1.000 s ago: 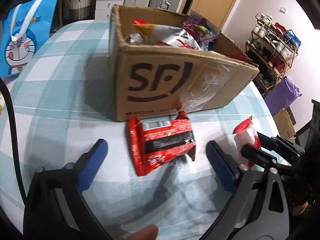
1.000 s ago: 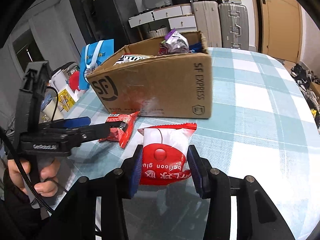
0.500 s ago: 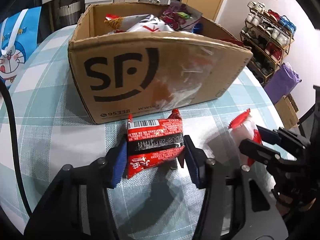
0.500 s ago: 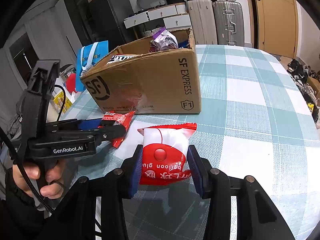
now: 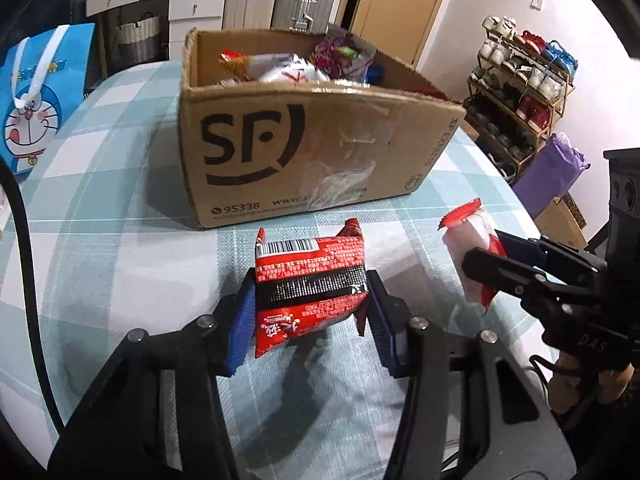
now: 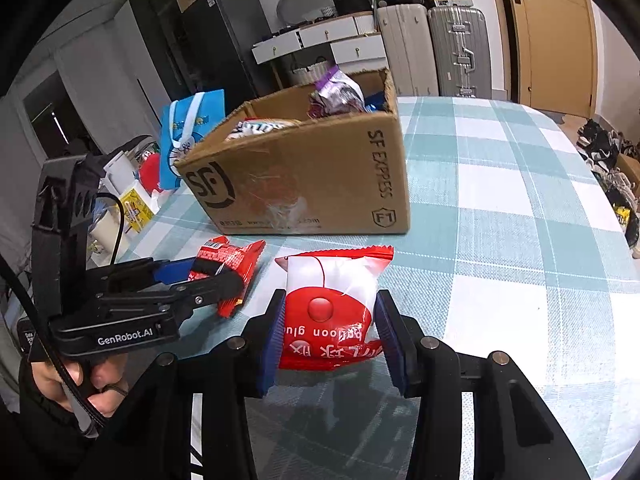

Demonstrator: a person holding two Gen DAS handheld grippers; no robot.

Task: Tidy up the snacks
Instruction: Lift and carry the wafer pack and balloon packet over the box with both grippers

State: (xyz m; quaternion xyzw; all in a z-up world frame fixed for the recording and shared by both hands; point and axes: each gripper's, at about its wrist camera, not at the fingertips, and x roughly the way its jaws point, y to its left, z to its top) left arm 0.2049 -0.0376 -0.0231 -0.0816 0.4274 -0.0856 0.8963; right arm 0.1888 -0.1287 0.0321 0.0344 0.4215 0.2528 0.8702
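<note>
On the checked tablecloth, just in front of the open cardboard box (image 5: 320,140), my left gripper (image 5: 311,294) is shut on a red and black snack packet (image 5: 310,264), its blue pads pressing both sides. The right wrist view shows that left gripper (image 6: 208,276) from the side, with the red packet (image 6: 240,258) sticking out ahead of it. My right gripper (image 6: 330,314) is shut on a white and red balloon-gum packet (image 6: 332,280), also near the box (image 6: 312,176). From the left wrist view that packet (image 5: 466,236) sits in the right gripper (image 5: 500,256). The box holds several snack bags.
A blue cartoon gift bag (image 5: 32,96) stands at the table's left. Cups and small packs (image 6: 120,176) crowd the left edge. A shoe rack (image 5: 520,92) and a purple bag (image 5: 560,172) stand off the table to the right. Suitcases line the back wall.
My left gripper went from wide open to shut on the red packet and moved closer to the box. The right gripper kept its hold on the white and red packet.
</note>
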